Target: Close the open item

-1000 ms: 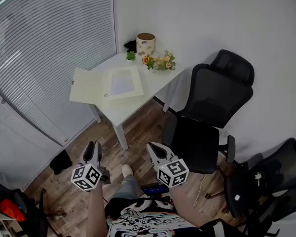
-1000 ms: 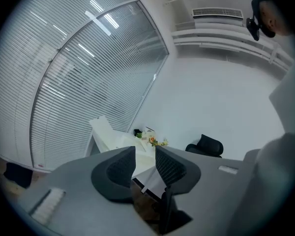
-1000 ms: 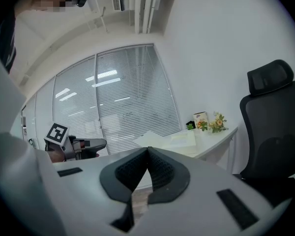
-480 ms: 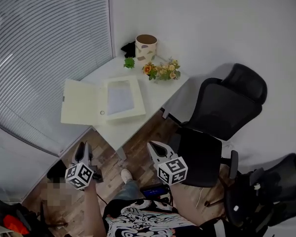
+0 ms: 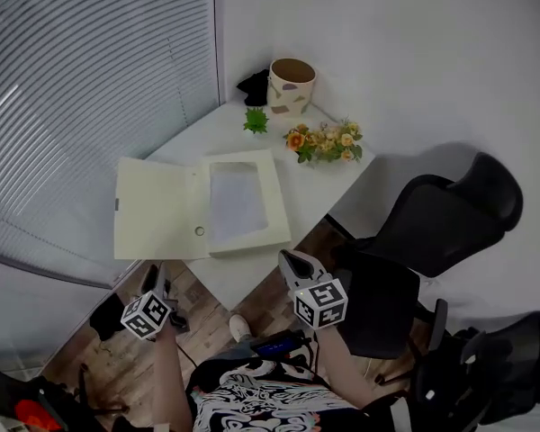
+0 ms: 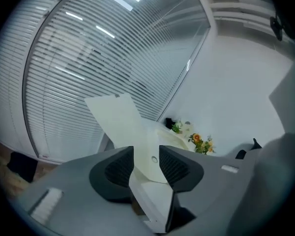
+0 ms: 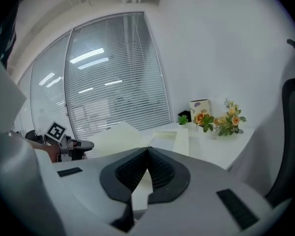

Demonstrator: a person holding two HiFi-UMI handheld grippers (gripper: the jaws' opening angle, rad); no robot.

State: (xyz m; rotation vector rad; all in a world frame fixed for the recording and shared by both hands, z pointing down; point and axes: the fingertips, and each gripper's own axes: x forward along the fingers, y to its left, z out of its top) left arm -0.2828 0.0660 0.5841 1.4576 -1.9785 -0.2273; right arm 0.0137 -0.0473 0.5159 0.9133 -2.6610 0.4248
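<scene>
On the white counter (image 5: 218,126), near-left part, the cream flat cardboard file box (image 5: 243,203) lies open, its lid flap (image 5: 153,210) overhanging the left edge. Vs a sec ago, both grippers are much nearer the counter's near edge. The left gripper (image 5: 153,275) jaws have just been opening, now spread w/ nothing betw. them; the right gripper (image 5: 290,259) is pressed together, empty. So approach only: lid untouched, closing not begun. Count: 1 box, 1 beige cylindrical pot (image 5: 292,86), 1 small green plant (image 5: 256,121), 1 orange-yellow flower bunch (image 5: 327,142), 2 black mesh chairs (image 5: 445,223), 2 grippers.
</scene>
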